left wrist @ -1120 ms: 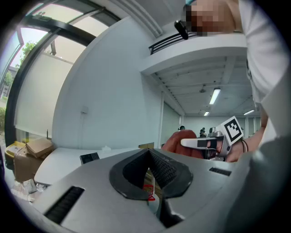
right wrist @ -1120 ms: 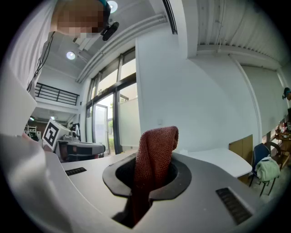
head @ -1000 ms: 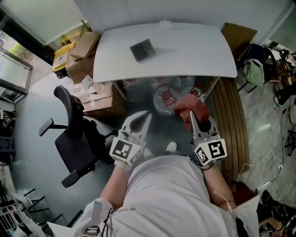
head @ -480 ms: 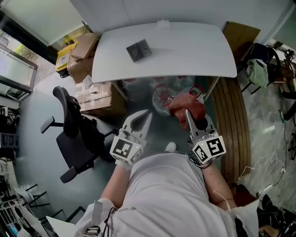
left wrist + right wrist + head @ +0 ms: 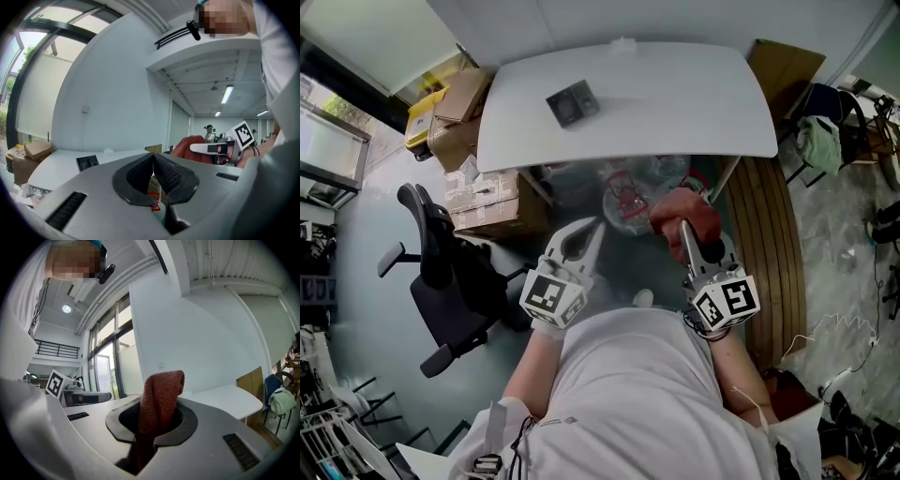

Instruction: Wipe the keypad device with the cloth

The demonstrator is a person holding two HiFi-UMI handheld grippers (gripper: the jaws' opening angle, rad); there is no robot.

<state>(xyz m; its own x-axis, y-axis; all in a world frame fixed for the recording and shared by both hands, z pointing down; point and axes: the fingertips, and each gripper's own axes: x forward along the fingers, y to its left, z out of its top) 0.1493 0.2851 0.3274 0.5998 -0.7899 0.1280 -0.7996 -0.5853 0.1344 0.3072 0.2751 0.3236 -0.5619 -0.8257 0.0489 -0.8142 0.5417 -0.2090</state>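
The dark, square keypad device (image 5: 570, 103) lies on the left part of the white table (image 5: 675, 103); it shows small in the left gripper view too (image 5: 87, 162). Both grippers hang below the table's near edge, in front of my body. My left gripper (image 5: 596, 228) is shut with nothing in it, its ribbed pads (image 5: 165, 174) pressed together. My right gripper (image 5: 683, 228) is shut on a red-brown cloth (image 5: 684, 212), which sticks up from between the jaws (image 5: 159, 401). Neither gripper touches the keypad device.
Clear plastic bags (image 5: 633, 187) sit under the table. Cardboard boxes (image 5: 483, 197) and a yellow box (image 5: 420, 114) are stacked at the left, with a black office chair (image 5: 441, 281) nearer me. A wooden slatted panel (image 5: 769, 244) stands at the right.
The table and keypad have shifted slightly left in the head view. Both grippers stay almost where they were, the right one still clamped on the cloth.
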